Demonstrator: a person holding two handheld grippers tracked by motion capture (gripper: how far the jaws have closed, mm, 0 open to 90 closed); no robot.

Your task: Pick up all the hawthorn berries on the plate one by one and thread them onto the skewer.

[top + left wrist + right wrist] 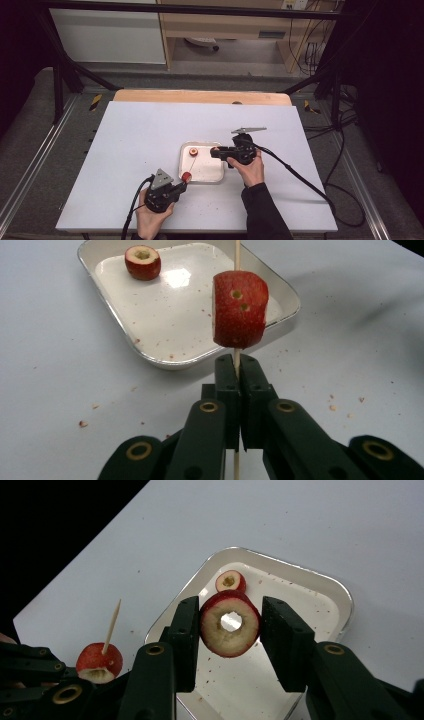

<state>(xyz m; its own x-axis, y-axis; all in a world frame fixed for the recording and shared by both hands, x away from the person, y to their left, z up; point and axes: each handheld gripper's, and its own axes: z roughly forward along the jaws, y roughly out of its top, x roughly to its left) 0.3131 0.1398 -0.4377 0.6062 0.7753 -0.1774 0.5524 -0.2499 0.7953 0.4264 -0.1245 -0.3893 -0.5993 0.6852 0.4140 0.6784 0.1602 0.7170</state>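
My left gripper (239, 362) is shut on a thin wooden skewer (237, 255) that stands upright between its jaws. A red fruit piece (239, 310) with two small holes is threaded on the skewer just above the jaw tips. In the high view this gripper (182, 184) sits at the near left corner of a white tray (202, 172). My right gripper (230, 625) is shut on a cored red fruit ring (216, 630), held over the tray (310, 595). Another cored piece (230, 581) lies in the tray's far part (193, 152).
The tray rests mid-table on a white board (150, 130), with small crumbs around it (82, 423). A wooden strip (200, 96) runs along the far edge. Black cables (300, 177) trail from both grippers toward the near and right sides.
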